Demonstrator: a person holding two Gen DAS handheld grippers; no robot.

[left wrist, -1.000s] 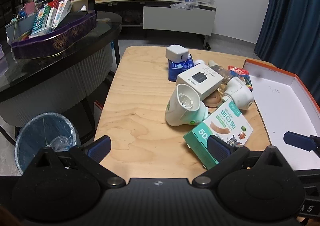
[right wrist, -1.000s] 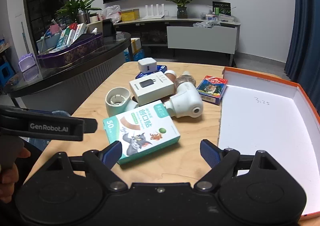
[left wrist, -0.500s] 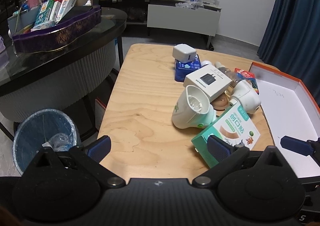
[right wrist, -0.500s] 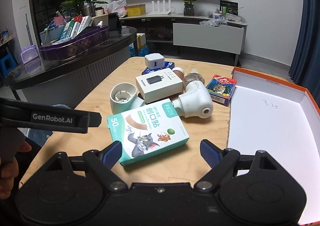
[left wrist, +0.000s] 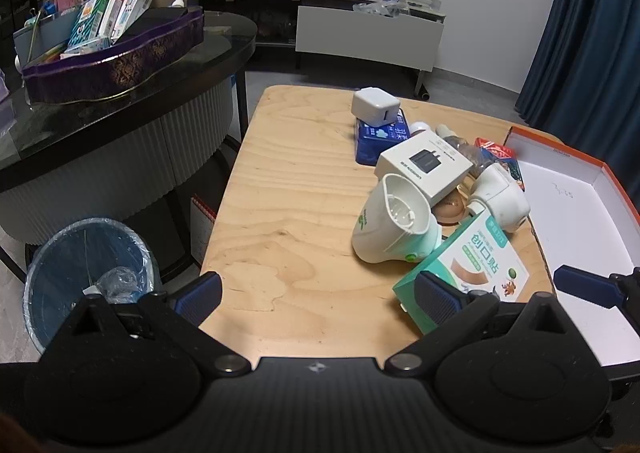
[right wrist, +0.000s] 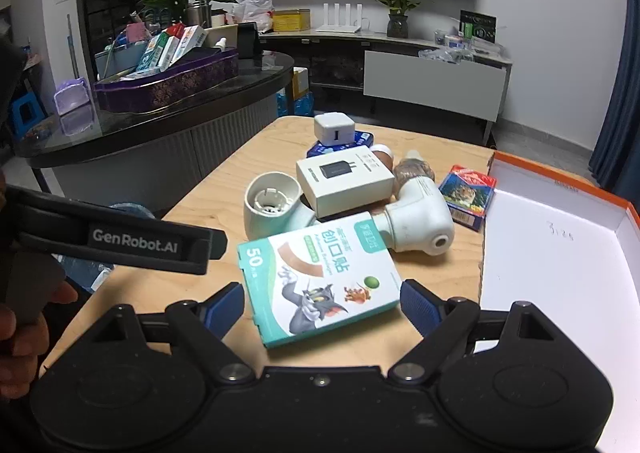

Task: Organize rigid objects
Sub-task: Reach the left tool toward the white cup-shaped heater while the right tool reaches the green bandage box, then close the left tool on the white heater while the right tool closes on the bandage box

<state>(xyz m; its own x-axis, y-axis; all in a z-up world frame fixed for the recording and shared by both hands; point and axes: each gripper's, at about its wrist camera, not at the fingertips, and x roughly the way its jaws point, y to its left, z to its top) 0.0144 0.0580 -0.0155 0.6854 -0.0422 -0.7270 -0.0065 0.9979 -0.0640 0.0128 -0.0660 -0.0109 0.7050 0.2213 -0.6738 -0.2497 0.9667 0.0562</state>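
A heap of items lies on the wooden table [left wrist: 280,173]: a green bandage box [right wrist: 320,277] [left wrist: 472,265], a white cup-shaped device [left wrist: 392,225] [right wrist: 272,205], a white charger box [right wrist: 344,181] [left wrist: 424,165], a white angled device [right wrist: 416,221], a white cube adapter [right wrist: 334,129] on a blue pack [left wrist: 380,137], and a card pack [right wrist: 468,189]. My right gripper [right wrist: 322,309] is open, its jaws on either side of the bandage box's near end. My left gripper [left wrist: 316,293] is open and empty over the table's near edge.
An open orange-rimmed white box [right wrist: 560,237] [left wrist: 572,193] lies at the right of the table. A black counter with a purple tray of boxes [left wrist: 112,53] stands to the left. A blue waste bin [left wrist: 80,273] sits on the floor at the near left.
Both grippers have moved forward toward the heap. The bandage box now sits between my right gripper's jaws. Both stay open.
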